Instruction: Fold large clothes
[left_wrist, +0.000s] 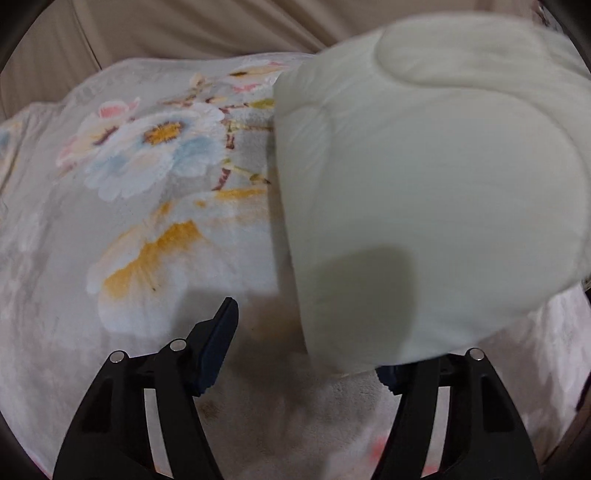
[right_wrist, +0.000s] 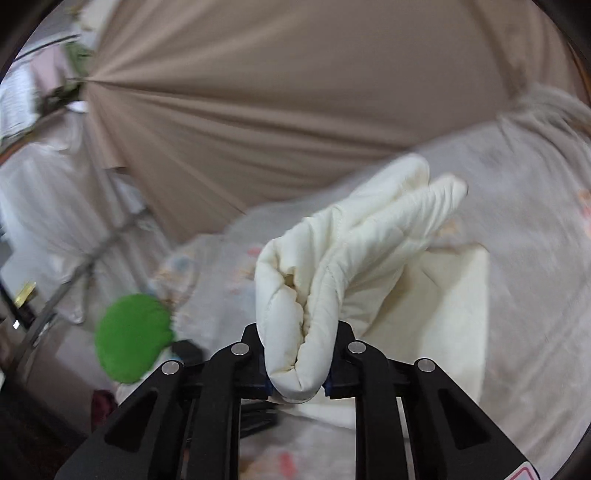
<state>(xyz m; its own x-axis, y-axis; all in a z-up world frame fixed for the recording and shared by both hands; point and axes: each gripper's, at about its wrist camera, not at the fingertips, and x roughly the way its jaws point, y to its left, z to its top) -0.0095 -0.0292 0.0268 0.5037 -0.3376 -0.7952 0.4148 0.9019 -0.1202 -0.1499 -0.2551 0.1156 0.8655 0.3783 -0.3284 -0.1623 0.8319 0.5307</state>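
Cream quilted garment (right_wrist: 354, 236) is bunched into thick padded rolls and pinched low between my right gripper (right_wrist: 298, 363)'s fingers, the rest trailing forward and down onto the floral blanket (right_wrist: 535, 295) spread over the bed. From the left wrist view the same cream fabric (left_wrist: 424, 192) fills the right half of the frame, blurred and lifted just ahead of the tool, its lower edge draped over the right-hand finger. My left gripper (left_wrist: 306, 332) stands wide apart with nothing between its pads; the left finger (left_wrist: 218, 343) hangs clear over the blanket.

Risk as I judge it: the right grip holds a fat wad of layers near its rounded end, so a quick swing could let the slick padding squeeze out, or one layer could slip and spoil the fold line. Fabric lying over my left finger could also snag and drag when I move. A green round cushion (right_wrist: 133, 339) sits off the bed's left side, well apart from the garment.
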